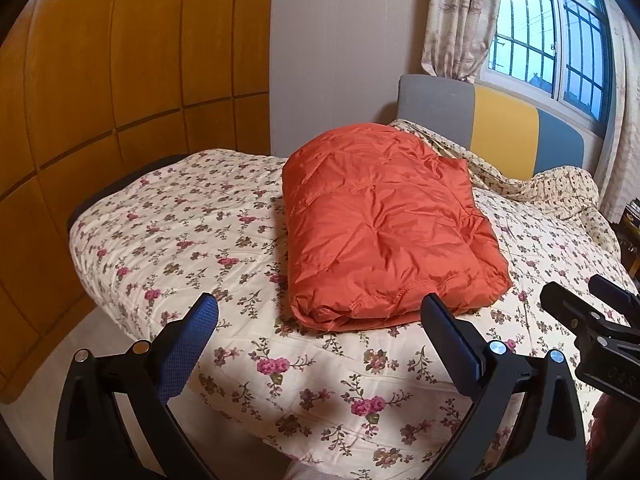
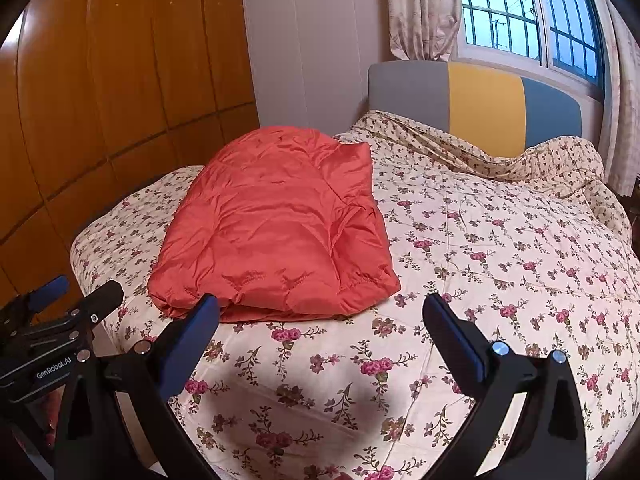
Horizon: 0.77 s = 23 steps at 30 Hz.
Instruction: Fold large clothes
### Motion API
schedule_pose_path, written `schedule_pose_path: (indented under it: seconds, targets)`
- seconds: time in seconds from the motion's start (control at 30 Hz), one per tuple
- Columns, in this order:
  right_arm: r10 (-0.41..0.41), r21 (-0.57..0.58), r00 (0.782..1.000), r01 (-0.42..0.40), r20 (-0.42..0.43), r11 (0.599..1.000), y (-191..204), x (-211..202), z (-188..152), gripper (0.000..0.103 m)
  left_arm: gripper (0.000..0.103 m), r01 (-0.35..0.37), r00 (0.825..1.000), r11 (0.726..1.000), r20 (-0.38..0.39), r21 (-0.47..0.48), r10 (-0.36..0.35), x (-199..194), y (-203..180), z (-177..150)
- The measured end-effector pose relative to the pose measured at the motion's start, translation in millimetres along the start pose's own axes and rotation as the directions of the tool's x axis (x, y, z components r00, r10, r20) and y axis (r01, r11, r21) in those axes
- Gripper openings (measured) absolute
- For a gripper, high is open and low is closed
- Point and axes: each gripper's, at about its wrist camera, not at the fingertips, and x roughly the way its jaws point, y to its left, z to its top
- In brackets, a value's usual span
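An orange puffer jacket (image 1: 384,224) lies folded into a thick rectangular bundle on the floral bed cover (image 1: 168,240). It also shows in the right wrist view (image 2: 272,232), left of centre. My left gripper (image 1: 320,312) is open and empty, held above the bed's near edge just short of the bundle's front hem. My right gripper (image 2: 320,312) is open and empty, its left finger (image 2: 200,320) overlapping the bundle's near edge in view. The right gripper's body shows at the right edge of the left wrist view (image 1: 592,320).
A wooden wardrobe (image 1: 120,80) stands left of the bed. A grey, yellow and blue headboard (image 2: 480,100) is at the far end under a barred window (image 2: 520,12) with curtains. Rumpled floral bedding (image 2: 540,160) lies near the headboard. Floor (image 1: 80,360) lies beside the bed's left corner.
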Motion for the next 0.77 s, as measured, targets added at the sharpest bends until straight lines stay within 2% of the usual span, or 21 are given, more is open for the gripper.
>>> schedule_pose_path:
  seconds: [0.23,0.33,0.5,0.77]
  targets:
    - [0.000,0.001,1.000,0.000,-0.008,1.000,-1.3,2.3,-0.7,0.101,0.100,0.027,1.000,0.999,-0.005,-0.017,-0.027,1.1,-1.0,-0.3]
    - [0.001,0.007,1.000,-0.001,-0.017,1.000,-3.2,5.4,-0.8,0.101,0.100,0.019,1.000,0.999,0.011,-0.033,-0.019,-0.1,-0.6,-2.0]
    - [0.003,0.024,1.000,-0.002,-0.029,1.000,-6.6,11.2,-1.7,0.101,0.100,0.010,1.000,1.000,0.004,-0.009,-0.010,4.8,-4.6,-3.0]
    - [-0.001,0.057,0.998,0.005,-0.062,0.998,-16.8,24.9,-4.0,0.101,0.100,0.014,0.994,0.999,-0.111,-0.037,-0.018,31.8,0.6,-5.0]
